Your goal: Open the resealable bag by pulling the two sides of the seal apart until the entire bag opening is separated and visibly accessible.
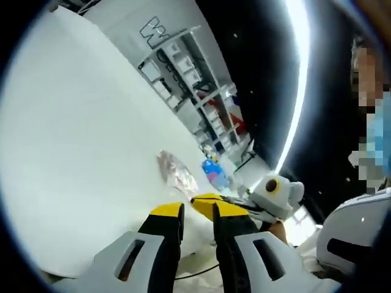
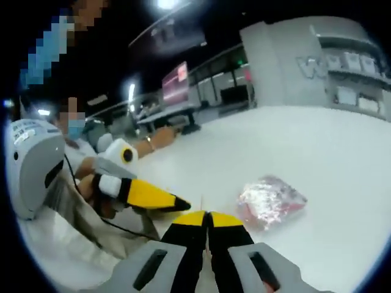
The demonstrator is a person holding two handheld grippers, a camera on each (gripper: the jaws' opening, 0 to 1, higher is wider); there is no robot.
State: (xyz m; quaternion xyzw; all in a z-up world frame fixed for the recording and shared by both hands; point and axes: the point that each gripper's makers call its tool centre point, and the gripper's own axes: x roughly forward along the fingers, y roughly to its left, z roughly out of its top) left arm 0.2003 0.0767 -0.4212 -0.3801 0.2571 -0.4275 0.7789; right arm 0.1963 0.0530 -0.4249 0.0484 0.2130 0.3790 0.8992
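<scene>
White counter (image 2: pixel 317 146), resealable bag (image 2: pixel 270 202) lying flat on it, crinkled clear plastic with pinkish contents. Neither claw touches it. In the right gripper view the right claw (image 2: pixel 207 218) has its yellow-tipped jaws pressed together on nothing, bag just beyond and to the right of the tips. Left claw (image 2: pixel 153 196) comes in from the left of that view, yellow tips tapering to a point, apart from the bag. In the left gripper view the left claw (image 1: pixel 198 211) shows a gap between its jaws, released, nothing gripped; bag (image 1: pixel 176 170) sits on the counter (image 1: pixel 91 140) past the tips. Shelving (image 1: pixel 195 73) stands beyond the counter
</scene>
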